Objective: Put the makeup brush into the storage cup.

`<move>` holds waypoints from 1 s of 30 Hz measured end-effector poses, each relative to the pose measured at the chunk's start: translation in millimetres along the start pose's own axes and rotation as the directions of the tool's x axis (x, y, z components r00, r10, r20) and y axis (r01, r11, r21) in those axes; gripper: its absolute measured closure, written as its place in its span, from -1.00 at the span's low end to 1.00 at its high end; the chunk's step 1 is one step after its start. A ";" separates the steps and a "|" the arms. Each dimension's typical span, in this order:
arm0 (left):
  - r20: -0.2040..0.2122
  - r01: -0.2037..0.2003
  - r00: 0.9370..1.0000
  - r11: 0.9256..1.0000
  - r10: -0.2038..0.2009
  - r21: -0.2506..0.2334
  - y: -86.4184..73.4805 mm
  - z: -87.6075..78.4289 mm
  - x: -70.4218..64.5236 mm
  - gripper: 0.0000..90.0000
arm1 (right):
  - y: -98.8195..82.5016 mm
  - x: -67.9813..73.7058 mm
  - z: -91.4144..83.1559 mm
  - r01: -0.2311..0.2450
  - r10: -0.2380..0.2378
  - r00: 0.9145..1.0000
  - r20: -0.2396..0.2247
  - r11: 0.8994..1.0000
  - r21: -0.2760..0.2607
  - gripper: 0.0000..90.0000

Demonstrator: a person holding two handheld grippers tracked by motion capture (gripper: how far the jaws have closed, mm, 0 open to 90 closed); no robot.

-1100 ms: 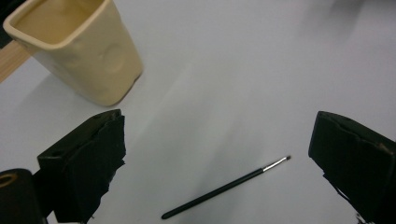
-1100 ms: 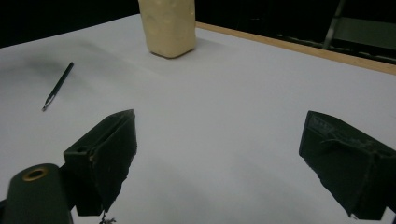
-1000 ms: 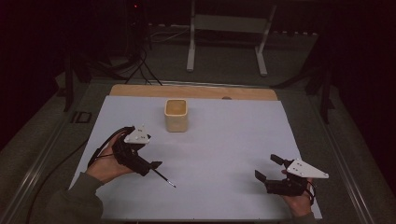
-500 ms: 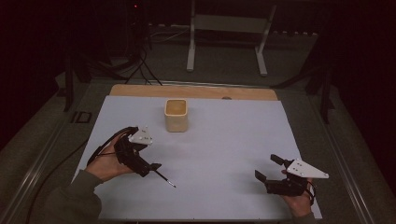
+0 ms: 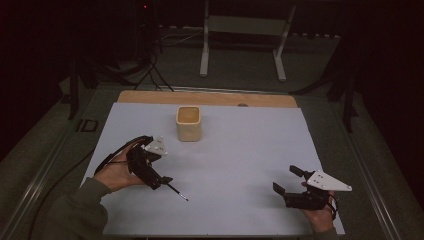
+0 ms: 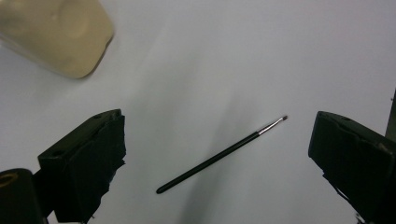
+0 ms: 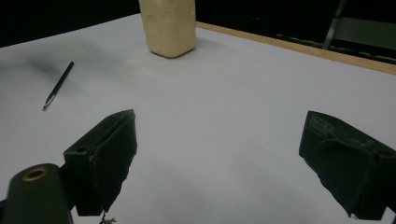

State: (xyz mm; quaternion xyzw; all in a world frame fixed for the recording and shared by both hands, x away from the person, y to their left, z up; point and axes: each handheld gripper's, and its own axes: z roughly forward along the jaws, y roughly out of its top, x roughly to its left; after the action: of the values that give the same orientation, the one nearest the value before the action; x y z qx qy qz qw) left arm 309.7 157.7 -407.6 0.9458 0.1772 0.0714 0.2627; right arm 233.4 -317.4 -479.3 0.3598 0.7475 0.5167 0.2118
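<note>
One brush (image 6: 222,155) lies flat on the counter (image 5: 240,150) between the wide-open jaws of the left tongs (image 5: 159,181), untouched, near the counter's front left corner. The right tongs (image 5: 286,181) gape empty near the front right corner, well apart from it. White sheet covers the counter; a wooden strip runs along its far edge. One beige cup (image 5: 188,123) stands toward the far edge. The room behind is dark.

High view looking down over the table, both gripper views close and low, perhaps sharing the brush (image 6: 222,155).
</note>
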 end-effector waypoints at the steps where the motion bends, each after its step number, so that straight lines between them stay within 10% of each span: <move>1: 0.000 0.000 1.000 1.000 0.000 0.000 0.0 0.0 0.0 -0.89 | 0.0 0.0 0.0 0.000 0.000 1.000 0.000 1.000 0.000 -0.75; 30: 0.032 -0.026 0.999 0.988 0.022 0.151 -0.2 31.5 3.2 -0.88 | -0.1 -0.1 0.1 0.004 -0.004 1.000 -0.003 1.000 0.002 -0.75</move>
State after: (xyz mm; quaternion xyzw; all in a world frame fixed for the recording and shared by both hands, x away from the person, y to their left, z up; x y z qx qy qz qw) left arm 319.8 144.2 -434.3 0.9660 0.1667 0.0467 0.1919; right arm 233.5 -317.4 -479.4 0.3577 0.7491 0.5160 0.2110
